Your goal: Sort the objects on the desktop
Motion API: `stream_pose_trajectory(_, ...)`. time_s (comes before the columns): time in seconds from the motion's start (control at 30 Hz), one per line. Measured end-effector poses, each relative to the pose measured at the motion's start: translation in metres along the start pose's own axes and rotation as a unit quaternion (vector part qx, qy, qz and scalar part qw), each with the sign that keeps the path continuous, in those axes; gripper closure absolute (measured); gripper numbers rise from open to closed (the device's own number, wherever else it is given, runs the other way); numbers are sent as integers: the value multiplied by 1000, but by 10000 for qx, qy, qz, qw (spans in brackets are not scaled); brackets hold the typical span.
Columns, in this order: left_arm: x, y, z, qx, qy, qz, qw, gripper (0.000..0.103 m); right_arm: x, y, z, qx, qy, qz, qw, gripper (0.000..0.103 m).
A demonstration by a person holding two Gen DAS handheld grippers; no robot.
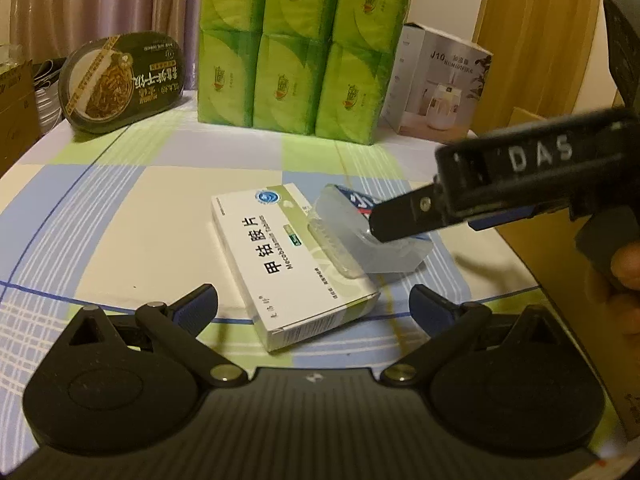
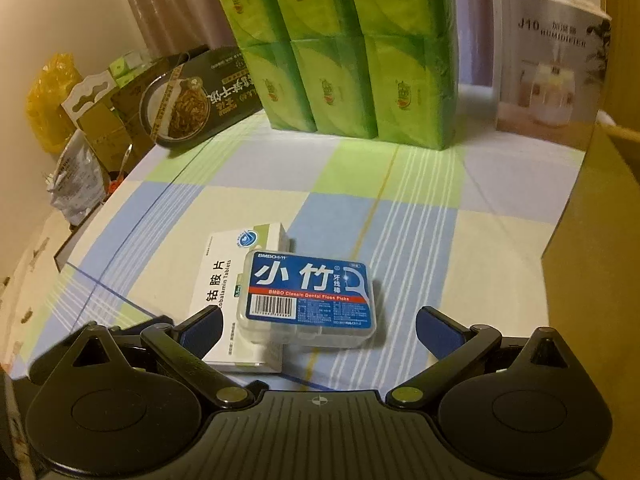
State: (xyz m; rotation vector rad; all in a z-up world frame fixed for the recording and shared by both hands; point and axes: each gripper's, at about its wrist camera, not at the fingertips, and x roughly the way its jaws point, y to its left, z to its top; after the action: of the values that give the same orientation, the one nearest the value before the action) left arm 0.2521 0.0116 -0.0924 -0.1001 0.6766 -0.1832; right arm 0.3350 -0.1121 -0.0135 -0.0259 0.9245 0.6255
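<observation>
Left gripper (image 1: 314, 306) nearest lens, spread wide, holding nothing, one finger each side of near end of tablet box (image 1: 294, 264). Tablet box flat on checked cloth (image 1: 120, 208), white w/ black Chinese print, long axis running away from lens. Floss pick case (image 2: 308, 298) clear plastic w/ blue label, left edge propped on tablet box, rest on cloth just right of it. Right gripper (image 2: 318, 328) also released, empty, fingers either side of floss case; from left wrist view, its finger (image 1: 404, 216) reaches in from right, over far side of case, contact not clear. Beyond tablet box: green tissue packs (image 1: 304, 44) stacked two high; dark oval noodle tub (image 1: 122, 82) leaning to their left; humidifier box (image 1: 438, 84) to their right. Cardboard box (image 2: 600, 216) well right of floss case. Part of a hand (image 1: 624, 268) on right gripper's handle.
</observation>
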Motion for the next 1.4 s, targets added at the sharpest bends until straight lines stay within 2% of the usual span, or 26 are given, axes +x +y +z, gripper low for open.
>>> stream_pose_trajectory(0.23, 12, -1, 2, 40, 18, 177, 9998, 4, 11, -1, 5, -27, 114, 139, 9998, 3)
stream_pose_trajectory(0.43, 15, 4, 2, -18, 141, 189, 9997, 16, 25, 3, 8, -70, 217, 179, 9996, 4)
stream_pose_trajectory(0.5, 15, 4, 1, 13, 121, 199, 9997, 26, 27, 3, 8, -42, 245, 217, 9995, 10)
stream_pose_trajectory(0.6, 15, 5, 1, -7, 107, 193, 9998, 27, 30, 4, 9, -52, 285, 212, 9994, 17)
stream_pose_trajectory(0.7, 14, 3, 0, 14, 95, 194, 9998, 27, 32, 4, 10, -46, 291, 191, 9994, 19)
stream_pose_trajectory(1.07, 5, 2, -2, 75, 211, 283, 9993, 32, 11, 2, -6, -101, 204, -463, 9987, 19)
stream_pose_trajectory(1.4, -37, 5, -21, 190, 614, 407, 9971, 32, -31, 17, -46, -195, 307, -650, 9972, 19)
